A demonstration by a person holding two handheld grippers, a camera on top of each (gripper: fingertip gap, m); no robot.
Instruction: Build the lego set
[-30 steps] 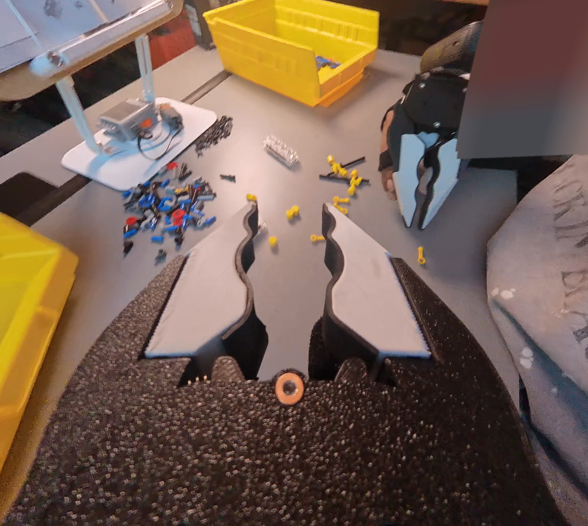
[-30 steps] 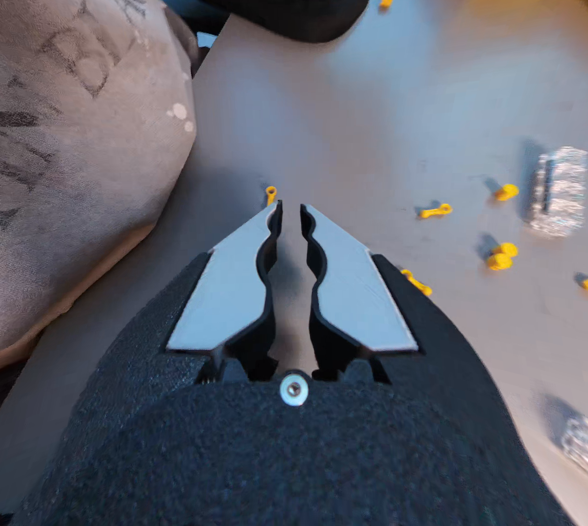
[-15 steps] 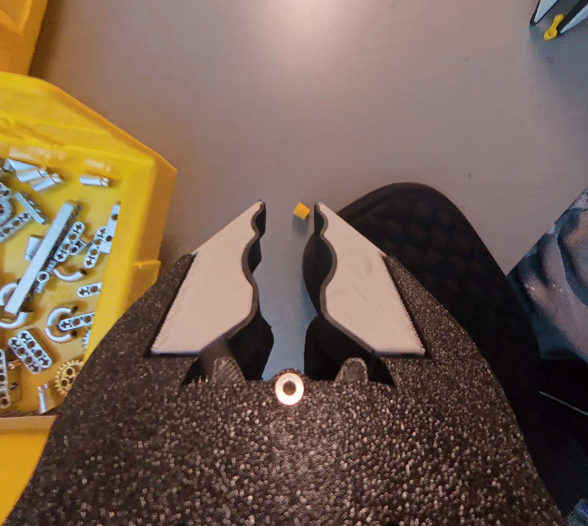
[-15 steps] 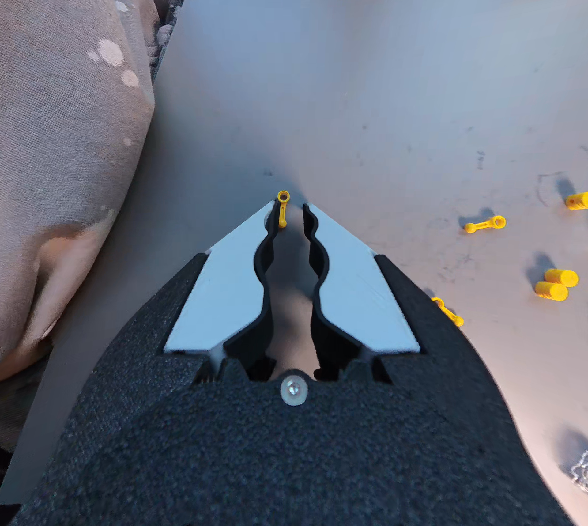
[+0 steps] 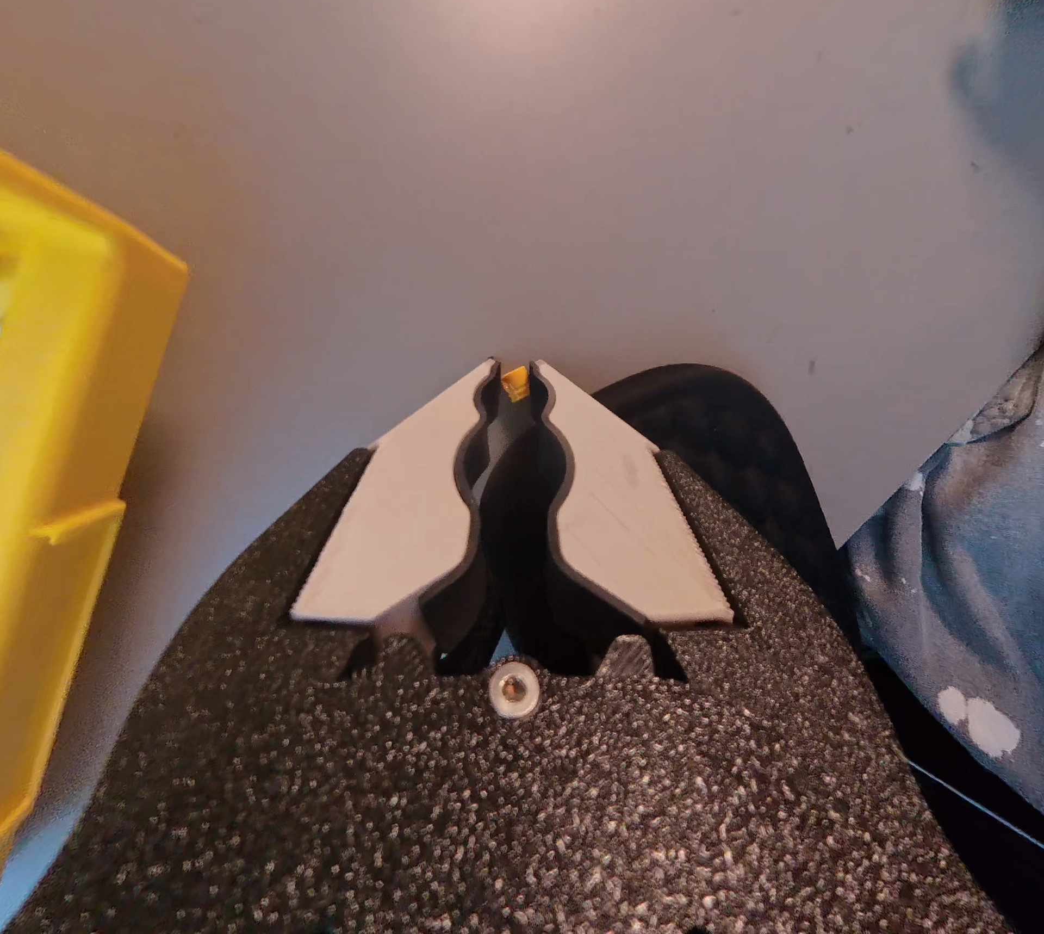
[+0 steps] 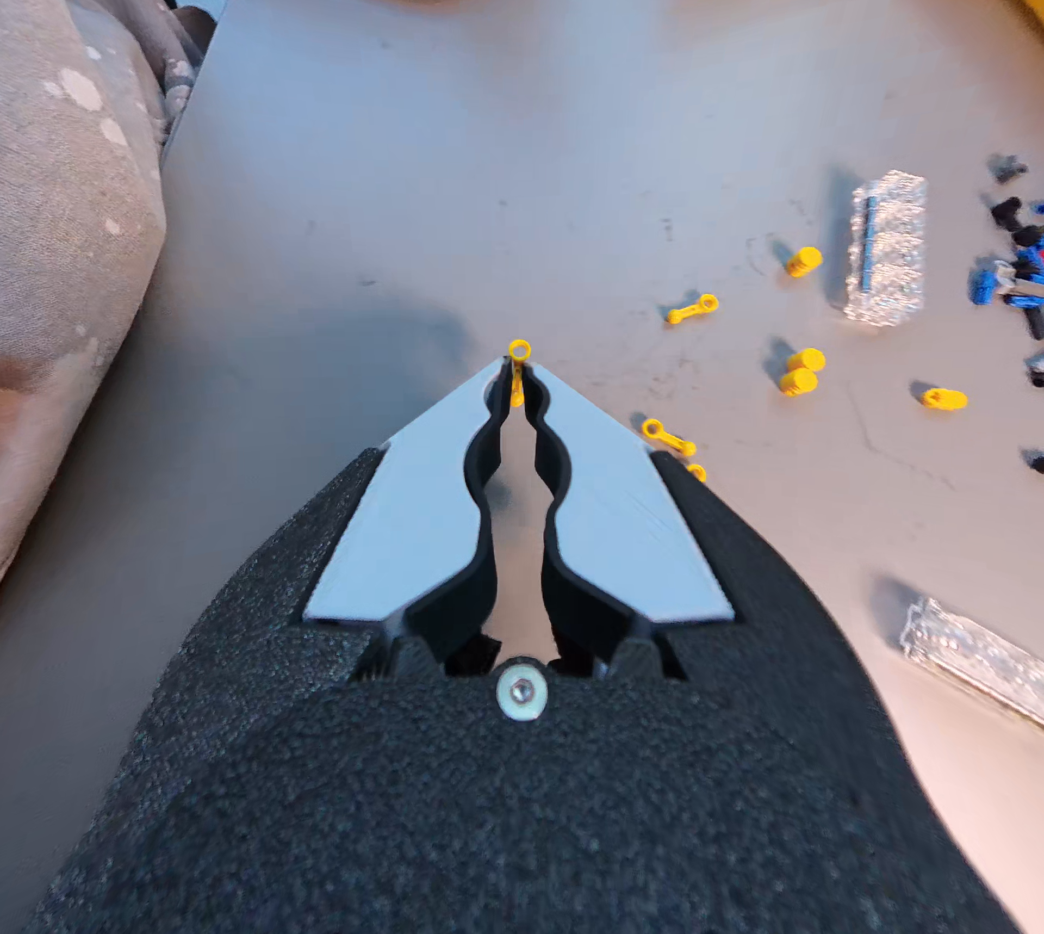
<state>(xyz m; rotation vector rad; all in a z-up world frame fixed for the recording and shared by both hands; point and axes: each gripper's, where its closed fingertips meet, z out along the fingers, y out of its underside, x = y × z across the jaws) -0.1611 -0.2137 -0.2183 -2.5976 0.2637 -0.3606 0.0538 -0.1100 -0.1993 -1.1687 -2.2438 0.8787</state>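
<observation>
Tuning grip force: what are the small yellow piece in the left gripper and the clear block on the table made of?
Small yellow piece: likely hard moulded plastic, by its even opaque colour and crisp edges. Clear block: seemingly transparent plastic, glittery with studs; the view is too blurred to be sure.

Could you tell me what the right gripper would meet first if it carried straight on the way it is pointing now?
Probably only the bare grey table: the right gripper, shut on a thin yellow connector, points down at it.

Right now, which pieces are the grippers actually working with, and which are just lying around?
In hand:
left gripper shut on small yellow bush
right gripper shut on thin yellow link

Lying about:
yellow bin
loose yellow cylinders
clear brick
blue and black pieces
</observation>
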